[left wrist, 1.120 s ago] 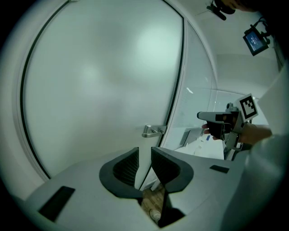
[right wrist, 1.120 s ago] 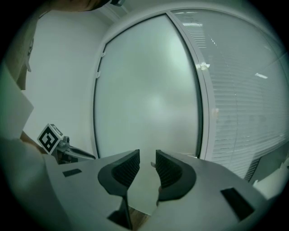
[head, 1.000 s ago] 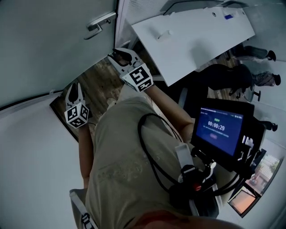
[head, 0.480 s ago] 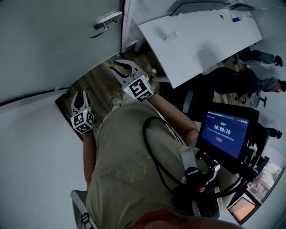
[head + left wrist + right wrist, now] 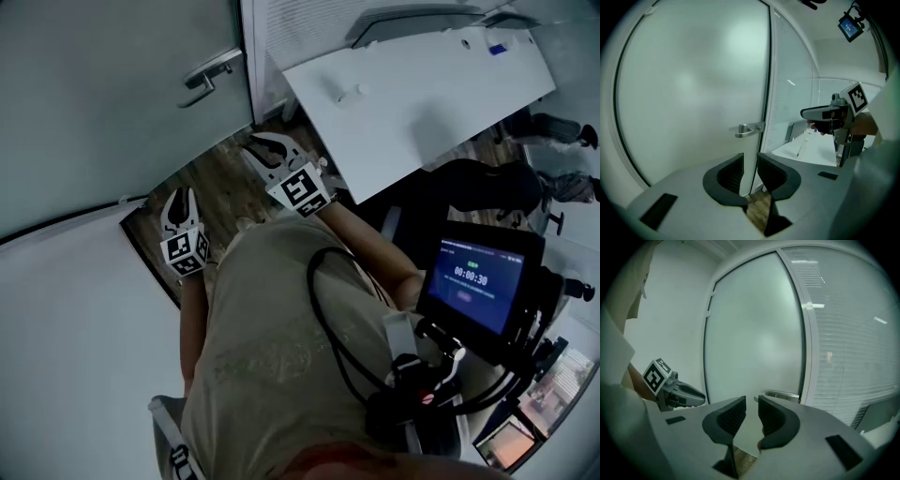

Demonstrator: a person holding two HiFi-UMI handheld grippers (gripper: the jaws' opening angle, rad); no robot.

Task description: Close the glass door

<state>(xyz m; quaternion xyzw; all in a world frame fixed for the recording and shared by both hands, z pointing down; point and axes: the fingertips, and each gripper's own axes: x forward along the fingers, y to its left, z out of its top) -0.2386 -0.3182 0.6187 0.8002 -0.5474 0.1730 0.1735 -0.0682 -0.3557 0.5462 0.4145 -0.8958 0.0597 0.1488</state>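
Both grippers, left gripper (image 5: 178,200) and right gripper (image 5: 263,146), hold their jaws slightly apart, empty. At 11 o'clock stands the frosted glass door (image 5: 103,84), its lever handle (image 5: 208,71) untouched. Risk: a glancing push could slide along the glass, leaving it unlatched.

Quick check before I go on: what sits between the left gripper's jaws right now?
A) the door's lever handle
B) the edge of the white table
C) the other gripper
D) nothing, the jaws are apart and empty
D: in the left gripper view the left gripper has its jaws a little apart with only the glass door and floor showing through the gap. The lever handle is farther ahead, untouched.
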